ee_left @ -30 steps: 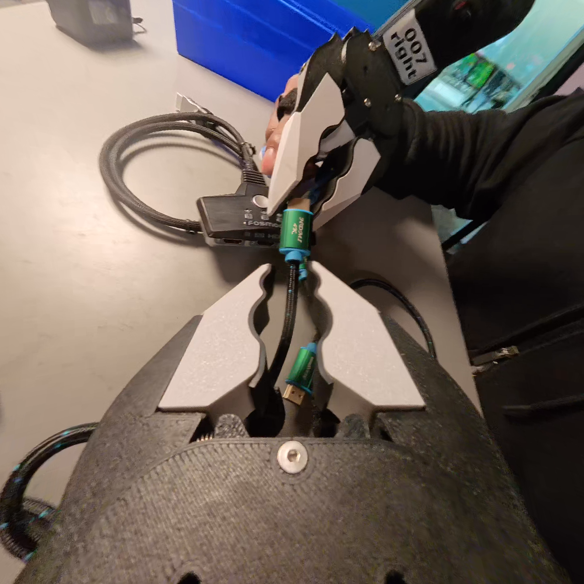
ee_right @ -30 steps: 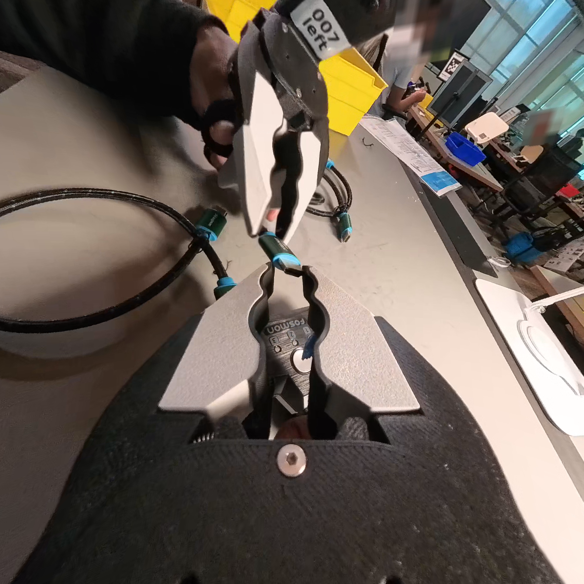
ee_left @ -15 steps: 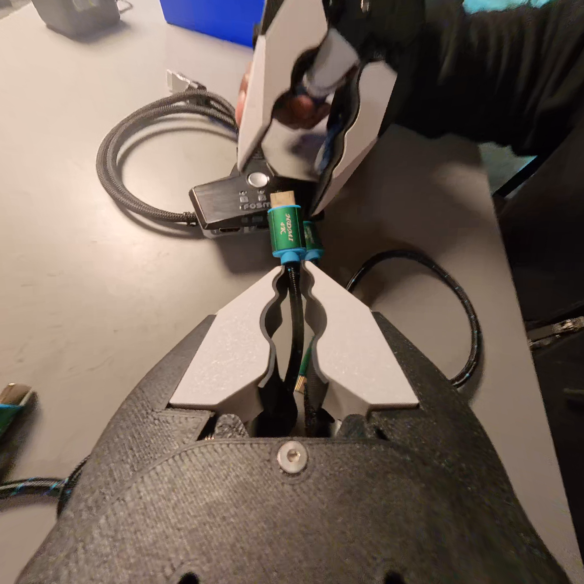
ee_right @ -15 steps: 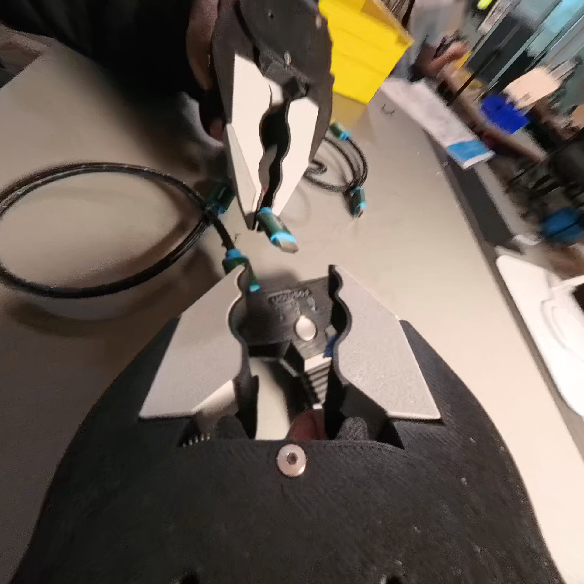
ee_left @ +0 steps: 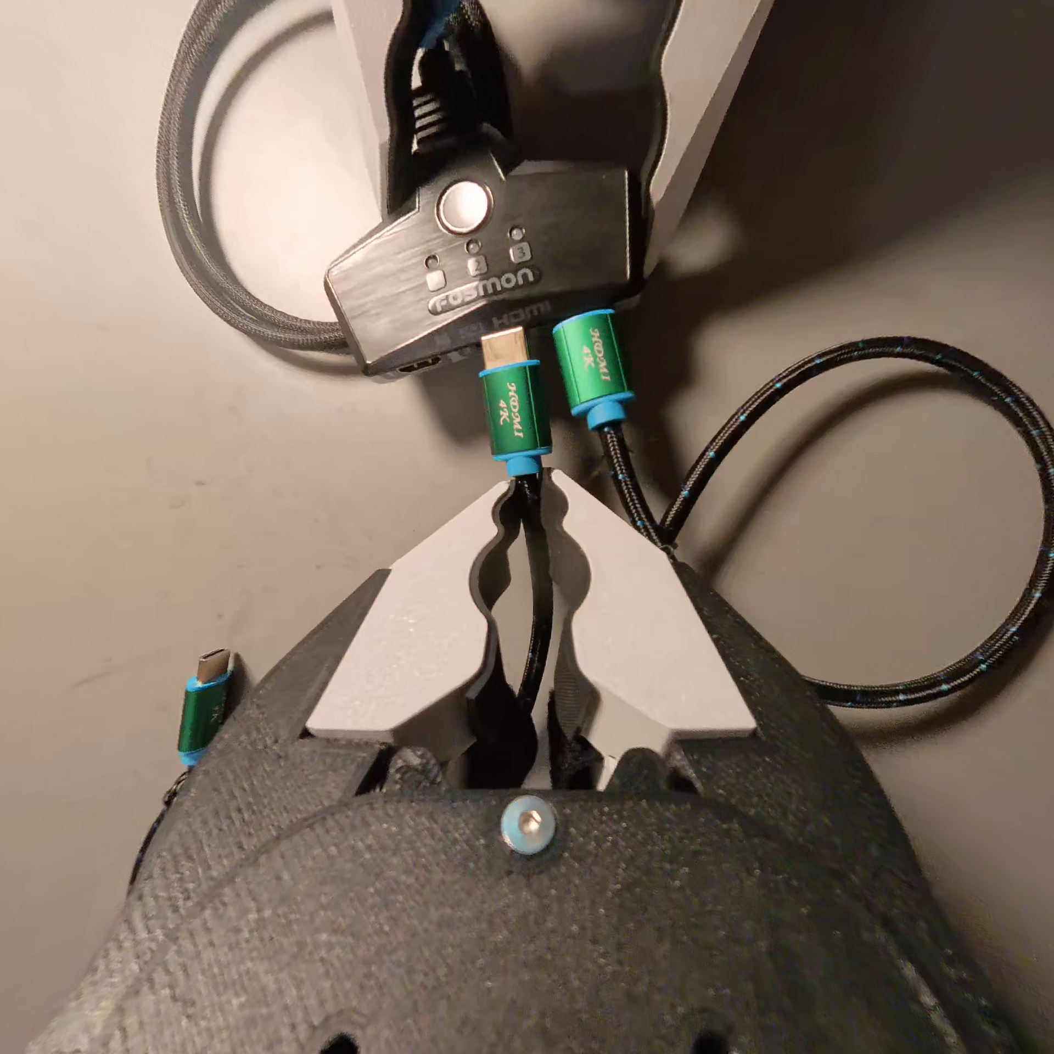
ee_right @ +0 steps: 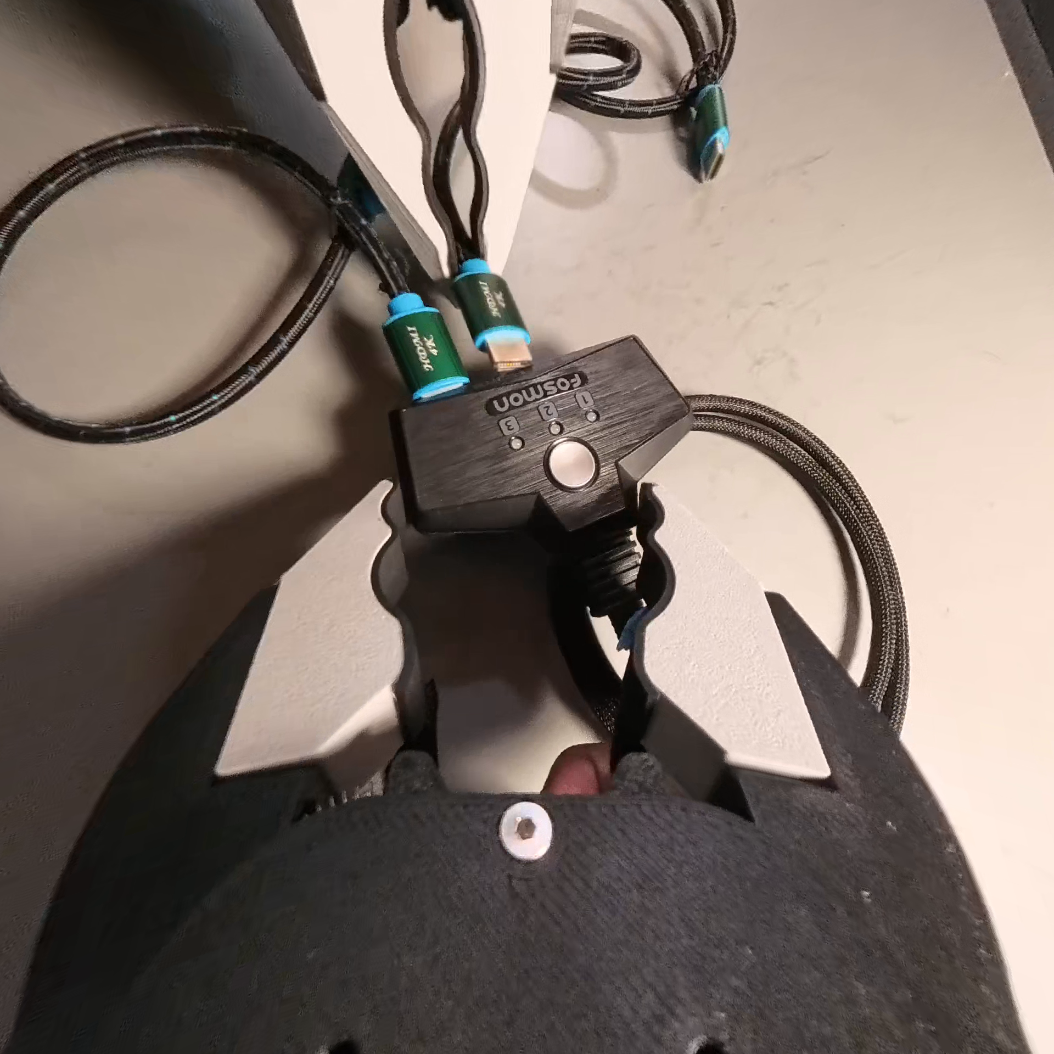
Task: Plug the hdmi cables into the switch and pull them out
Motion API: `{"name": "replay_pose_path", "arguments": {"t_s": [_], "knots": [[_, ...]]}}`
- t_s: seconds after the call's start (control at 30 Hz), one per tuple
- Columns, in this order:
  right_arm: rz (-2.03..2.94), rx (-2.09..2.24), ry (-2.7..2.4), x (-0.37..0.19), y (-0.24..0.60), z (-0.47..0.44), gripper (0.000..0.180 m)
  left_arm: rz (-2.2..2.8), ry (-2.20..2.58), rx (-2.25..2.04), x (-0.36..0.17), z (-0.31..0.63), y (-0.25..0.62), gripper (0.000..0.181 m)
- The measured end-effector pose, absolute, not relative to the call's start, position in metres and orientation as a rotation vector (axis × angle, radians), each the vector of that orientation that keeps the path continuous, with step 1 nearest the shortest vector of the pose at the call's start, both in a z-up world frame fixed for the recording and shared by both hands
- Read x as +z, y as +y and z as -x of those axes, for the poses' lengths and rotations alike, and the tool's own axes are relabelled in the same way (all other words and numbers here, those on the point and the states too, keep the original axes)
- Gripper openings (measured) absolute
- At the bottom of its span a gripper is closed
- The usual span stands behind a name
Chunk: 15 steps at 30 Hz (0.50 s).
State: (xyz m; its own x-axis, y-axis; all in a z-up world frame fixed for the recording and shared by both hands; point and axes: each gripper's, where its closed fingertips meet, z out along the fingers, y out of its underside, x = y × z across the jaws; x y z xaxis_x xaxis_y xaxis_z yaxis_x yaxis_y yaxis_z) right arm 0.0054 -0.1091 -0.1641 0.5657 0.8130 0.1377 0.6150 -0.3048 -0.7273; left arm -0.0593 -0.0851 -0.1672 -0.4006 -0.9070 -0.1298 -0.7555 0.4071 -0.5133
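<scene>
The HDMI switch (ee_left: 485, 274), a black brushed box with one round button, lay on the pale table (ee_left: 114, 456) between the two claws. Going from left to right in the left wrist view: a loose green plug (ee_left: 205, 713) lay beside the claw body. Next, the left gripper (ee_left: 527, 476) was pinched on the braided cable just behind a second green plug (ee_left: 513, 405). Its metal tip was bare and nearly touching the front face of the switch, near the middle port. Further right, a third green plug (ee_left: 593, 365) sat in the neighbouring port. The right gripper (ee_right: 522, 496) was spread around the rear of the switch and its tail cable (ee_right: 798, 542); whether it pressed the box, I cannot tell. The risk, I think, was misalignment: held by the soft cable, the plug could tilt and catch the port edge, pushing the switch backward.
</scene>
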Motion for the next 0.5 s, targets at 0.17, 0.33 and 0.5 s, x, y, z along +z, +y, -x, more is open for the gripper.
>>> {"name": "replay_pose_path", "arguments": {"t_s": [0.17, 0.33, 0.5], "knots": [[2.049, 0.308, -1.131, -0.164, -0.107, -0.001, 0.084, 1.402, 2.299, -0.396, -0.172, 0.063, -0.08, 0.007], [2.076, 0.286, -1.104, -0.163, -0.105, 0.0, 0.082, 1.456, 2.273, -0.356, -0.172, 0.062, -0.074, 0.007], [2.102, 0.25, -1.079, -0.164, -0.101, -0.003, 0.082, 1.513, 2.206, -0.364, -0.172, 0.058, -0.069, 0.006]]}}
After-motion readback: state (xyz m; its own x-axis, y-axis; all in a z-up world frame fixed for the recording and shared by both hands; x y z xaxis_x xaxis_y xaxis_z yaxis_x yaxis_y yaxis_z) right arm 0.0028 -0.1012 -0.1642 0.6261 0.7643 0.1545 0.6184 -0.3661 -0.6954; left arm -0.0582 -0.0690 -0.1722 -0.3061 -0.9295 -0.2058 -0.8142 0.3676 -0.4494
